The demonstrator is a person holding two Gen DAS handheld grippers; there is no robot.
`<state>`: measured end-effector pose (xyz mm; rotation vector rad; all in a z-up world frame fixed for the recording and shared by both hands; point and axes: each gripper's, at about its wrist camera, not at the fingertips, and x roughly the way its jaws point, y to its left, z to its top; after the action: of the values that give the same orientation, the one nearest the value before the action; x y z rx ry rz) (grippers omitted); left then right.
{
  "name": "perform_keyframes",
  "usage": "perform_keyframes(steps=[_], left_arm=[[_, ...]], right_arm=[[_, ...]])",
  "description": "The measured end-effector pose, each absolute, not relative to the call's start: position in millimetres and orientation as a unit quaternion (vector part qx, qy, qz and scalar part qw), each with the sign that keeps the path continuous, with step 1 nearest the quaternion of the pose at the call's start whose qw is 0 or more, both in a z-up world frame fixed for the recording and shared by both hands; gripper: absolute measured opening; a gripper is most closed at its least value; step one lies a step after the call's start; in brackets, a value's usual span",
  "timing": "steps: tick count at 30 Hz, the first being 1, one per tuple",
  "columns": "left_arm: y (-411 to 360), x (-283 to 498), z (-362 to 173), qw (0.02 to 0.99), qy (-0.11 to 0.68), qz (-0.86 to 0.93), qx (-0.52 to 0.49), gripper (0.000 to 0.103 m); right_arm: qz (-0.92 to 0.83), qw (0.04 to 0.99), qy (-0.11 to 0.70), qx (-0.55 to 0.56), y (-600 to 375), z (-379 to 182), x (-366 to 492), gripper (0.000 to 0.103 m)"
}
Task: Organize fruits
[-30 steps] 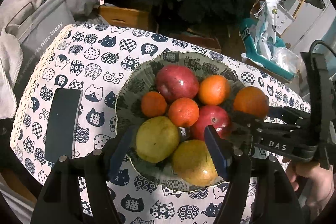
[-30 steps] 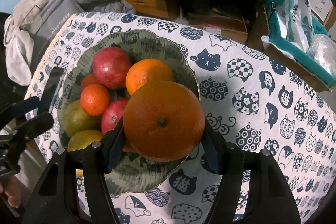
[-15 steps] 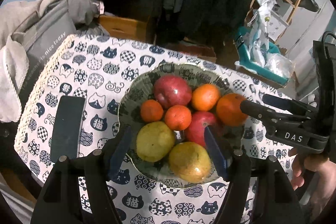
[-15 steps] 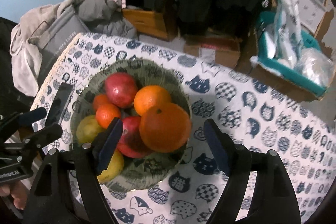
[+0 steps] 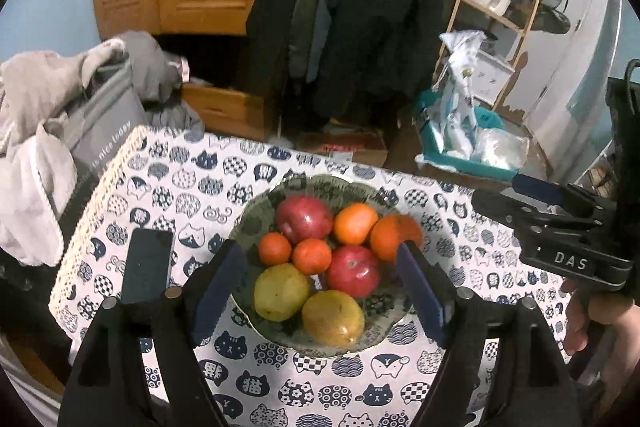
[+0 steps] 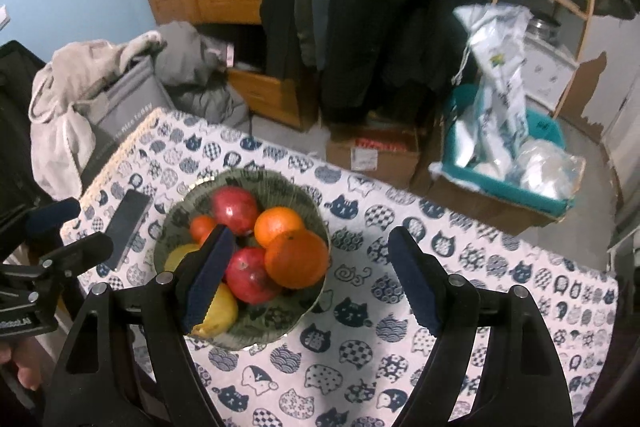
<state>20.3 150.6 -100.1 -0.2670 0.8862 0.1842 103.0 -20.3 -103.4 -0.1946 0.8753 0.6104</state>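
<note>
Both grippers aloft, fingers [image 5: 218,291] spread wide (nothing held)

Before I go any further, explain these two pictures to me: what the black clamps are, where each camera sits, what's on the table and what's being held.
No robot here: a person holds a two-finger clamp in each hand, each with a fisheye camera looking along its fingers. One picture looks out from the left gripper, the other from the right gripper. Each gripper also appears at the edge of the other's view. On the cat-print tablecloth sits a green bowl holding two red apples, several oranges including the big orange, and two yellow-green fruits. A dark phone lies beside the bowl. Both grippers are open, above the table, holding nothing.
</note>
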Motion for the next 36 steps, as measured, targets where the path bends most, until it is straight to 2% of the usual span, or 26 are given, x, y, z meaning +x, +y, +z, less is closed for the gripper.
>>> perform_keyframes(steps=[3,5,10,17,36], left_arm=[[148,15,-86,0.899,0.411,0.090,-0.123,0.082],[147,10,-76,0.904,0.399,0.092,-0.121,0.087],[145,1,-53,0.916,0.371,0.106,-0.109,0.088],[144,-12,-26,0.928,0.334,0.129,-0.101,0.102],[119,-21,13,0.948,0.268,0.162,-0.058,0.102]], right_arm=[[0.291,0.867,0.394,-0.093,-28,-85,92,0.084],[0.292,0.872,0.381,-0.092,-33,-74,85,0.085],[0.294,0.885,0.351,-0.086,-47,-50,68,0.085],[0.291,0.904,0.304,-0.071,-68,-20,48,0.085],[0.233,0.942,0.237,-0.051,-120,3,33,0.086]])
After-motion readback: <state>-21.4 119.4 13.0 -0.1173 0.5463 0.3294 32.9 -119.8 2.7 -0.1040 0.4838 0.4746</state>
